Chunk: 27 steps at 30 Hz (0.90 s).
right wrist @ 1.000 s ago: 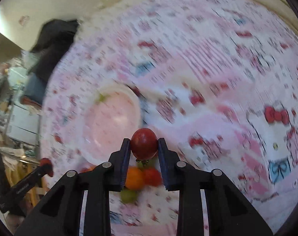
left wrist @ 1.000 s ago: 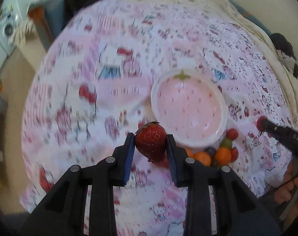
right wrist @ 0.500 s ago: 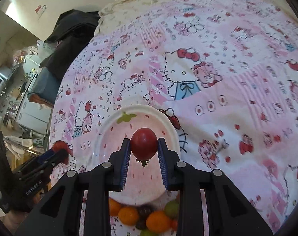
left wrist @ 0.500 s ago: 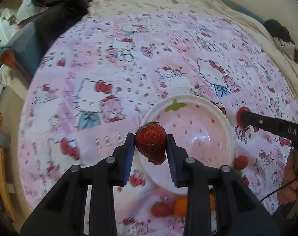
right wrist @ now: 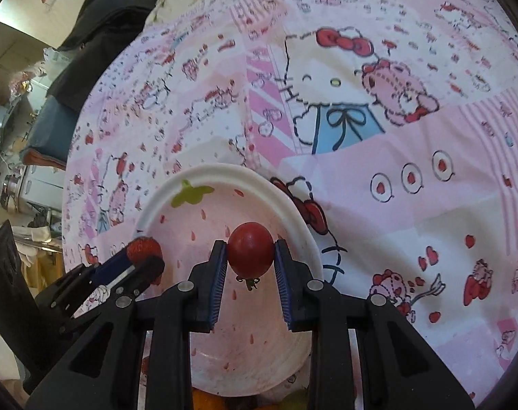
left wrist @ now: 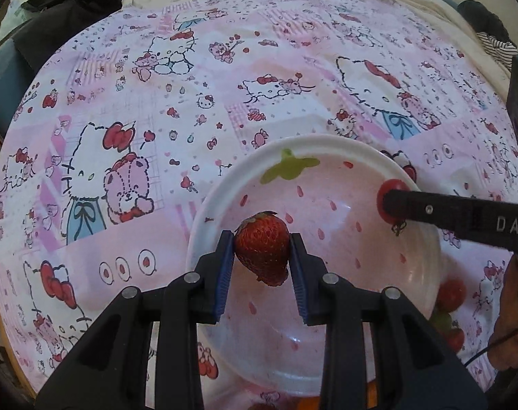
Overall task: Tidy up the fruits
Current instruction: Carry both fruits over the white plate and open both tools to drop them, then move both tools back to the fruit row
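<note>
Over the pink bowl [left wrist: 204, 218], the left gripper [left wrist: 261, 259] clamps a strawberry [left wrist: 262, 249] and the right gripper [right wrist: 250, 259] clamps a cherry tomato [right wrist: 250, 249]

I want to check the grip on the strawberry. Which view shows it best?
The left wrist view: the strawberry sits centred between the left hand-held gripper's pads. The right wrist view shows only its top at the frame's left.

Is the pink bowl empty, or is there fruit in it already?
Empty. The bowl shows only its painted bottom; the strawberry and tomato hang above it, pinched in the tongs.
</note>
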{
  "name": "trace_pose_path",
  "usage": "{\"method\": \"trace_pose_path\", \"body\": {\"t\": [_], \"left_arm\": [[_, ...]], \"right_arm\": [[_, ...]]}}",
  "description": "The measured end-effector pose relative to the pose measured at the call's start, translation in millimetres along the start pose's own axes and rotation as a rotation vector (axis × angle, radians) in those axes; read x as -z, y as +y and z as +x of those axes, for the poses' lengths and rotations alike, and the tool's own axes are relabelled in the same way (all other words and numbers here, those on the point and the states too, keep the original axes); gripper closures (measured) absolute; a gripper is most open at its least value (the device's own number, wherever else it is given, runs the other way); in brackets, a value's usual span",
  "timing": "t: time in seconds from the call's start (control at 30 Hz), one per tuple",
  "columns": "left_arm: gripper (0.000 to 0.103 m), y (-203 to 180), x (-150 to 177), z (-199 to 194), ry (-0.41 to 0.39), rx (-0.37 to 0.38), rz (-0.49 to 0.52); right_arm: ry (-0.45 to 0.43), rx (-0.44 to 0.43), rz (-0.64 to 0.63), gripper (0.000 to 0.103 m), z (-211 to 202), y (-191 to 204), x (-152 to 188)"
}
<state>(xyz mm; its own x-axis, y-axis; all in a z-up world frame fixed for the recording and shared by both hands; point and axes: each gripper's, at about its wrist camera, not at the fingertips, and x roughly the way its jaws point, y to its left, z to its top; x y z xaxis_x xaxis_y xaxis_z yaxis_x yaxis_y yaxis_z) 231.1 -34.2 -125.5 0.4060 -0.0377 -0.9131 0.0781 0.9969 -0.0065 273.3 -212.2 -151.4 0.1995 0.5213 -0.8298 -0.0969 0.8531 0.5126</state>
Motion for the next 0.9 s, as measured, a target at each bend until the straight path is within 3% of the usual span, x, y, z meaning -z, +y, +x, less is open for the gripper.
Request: {"method": "trace_pose_path", "body": {"t": [0.13,0.57,0.6,0.63,0.67,0.73,0.9], "left_arm": [[0.075,3,-1,8,0.012,-0.003,-0.01],[0.072,1,0,16,0.049,0.013,0.004],[0.063,0,0,16,0.052,0.025,0.007],[0.05,-1,0,15,0.052,0.044,0.008],[0.044,-3,0,13,0.048,0.054,0.009],[0.026,-6,-1,9,0.039,0.045,0.015],[0.023,-8,-3,-4,0.016,0.042,0.01]], "right_arm": [[0.01,0.05,-0.026,0.073,8,4,0],[0.015,0.032,-0.032,0.068,9,7,-1],[0.011,0.028,-0.024,0.063,5,7,-2],[0.003,0.021,-0.02,0.044,2,8,-3],[-0.017,0.003,-0.017,0.032,-3,9,-4],[-0.048,0.016,-0.025,0.026,-12,12,-5],[-0.091,0.018,-0.013,0.025,-33,9,-6]]}}
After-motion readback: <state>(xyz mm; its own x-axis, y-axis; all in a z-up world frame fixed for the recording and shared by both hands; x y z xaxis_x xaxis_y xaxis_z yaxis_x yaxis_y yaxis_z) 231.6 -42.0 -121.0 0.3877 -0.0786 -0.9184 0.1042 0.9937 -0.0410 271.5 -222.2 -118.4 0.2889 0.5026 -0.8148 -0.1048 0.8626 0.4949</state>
